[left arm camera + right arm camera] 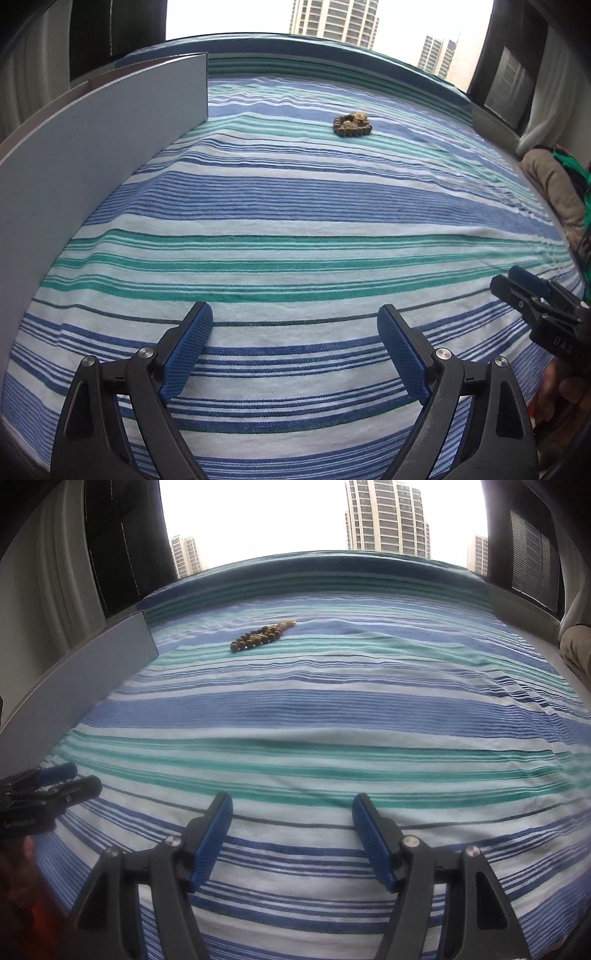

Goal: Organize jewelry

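A small pile of jewelry, a brown bead bracelet with gold pieces (352,124), lies on the striped bed cover far ahead; it also shows in the right wrist view (259,636). My left gripper (294,321) is open and empty, low over the near part of the bed. My right gripper (291,808) is open and empty too. Each gripper shows in the other's view: the right one at the right edge (517,286), the left one at the left edge (79,779). Both are far short of the jewelry.
A blue, green and white striped cover (295,206) spreads over the bed. A grey board (92,147) stands along the left side, also in the right wrist view (92,661). A beige cushion (554,184) lies at the right. A window with towers is behind.
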